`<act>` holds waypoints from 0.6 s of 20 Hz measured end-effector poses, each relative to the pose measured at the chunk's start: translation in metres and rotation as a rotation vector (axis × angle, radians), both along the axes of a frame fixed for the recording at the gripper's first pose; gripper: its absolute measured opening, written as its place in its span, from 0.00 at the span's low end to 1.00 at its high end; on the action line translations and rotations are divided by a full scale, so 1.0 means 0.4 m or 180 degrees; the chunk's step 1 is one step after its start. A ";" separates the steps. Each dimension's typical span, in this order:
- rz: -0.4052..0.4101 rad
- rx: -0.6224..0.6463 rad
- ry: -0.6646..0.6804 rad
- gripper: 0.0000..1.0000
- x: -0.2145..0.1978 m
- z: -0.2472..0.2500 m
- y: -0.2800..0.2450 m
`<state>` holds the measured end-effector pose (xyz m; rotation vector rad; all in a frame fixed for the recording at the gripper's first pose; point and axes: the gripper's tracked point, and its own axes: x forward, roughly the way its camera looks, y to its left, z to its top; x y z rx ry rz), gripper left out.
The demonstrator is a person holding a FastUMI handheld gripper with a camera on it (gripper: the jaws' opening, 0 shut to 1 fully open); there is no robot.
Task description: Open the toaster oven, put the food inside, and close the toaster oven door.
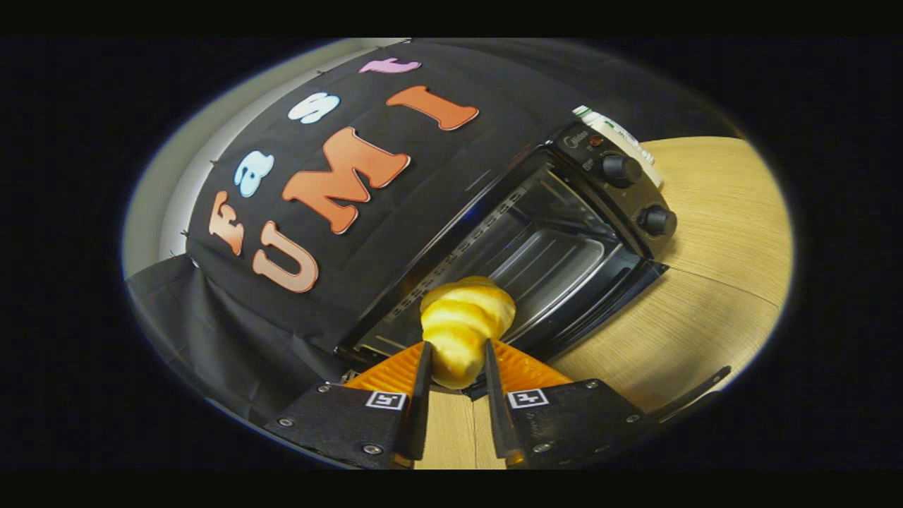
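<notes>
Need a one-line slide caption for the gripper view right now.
Gripper shut on croissant, held just before the open toaster oven on the wooden table.

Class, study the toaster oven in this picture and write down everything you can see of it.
The toaster oven is a black metal box standing on the wooden table against the black cloth wall. Its door hangs open, showing a shiny metal cavity with a wire rack. Two round black knobs sit on its control panel. A white object lies on top. The gripper, jaws shut on a yellow bread roll, holds it just before the opening.
</notes>
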<state>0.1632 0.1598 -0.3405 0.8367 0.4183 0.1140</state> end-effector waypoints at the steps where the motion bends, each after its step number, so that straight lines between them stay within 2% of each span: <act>1: -0.0001 0.0000 -0.0010 0.38 0.011 0.000 0.002; 8: -0.0003 -0.0119 0.0009 0.38 0.106 -0.033 0.011; 10: -0.0023 -0.0200 0.0084 0.41 0.117 -0.065 0.009; 12: -0.0021 -0.0224 0.0008 0.49 0.126 -0.048 0.009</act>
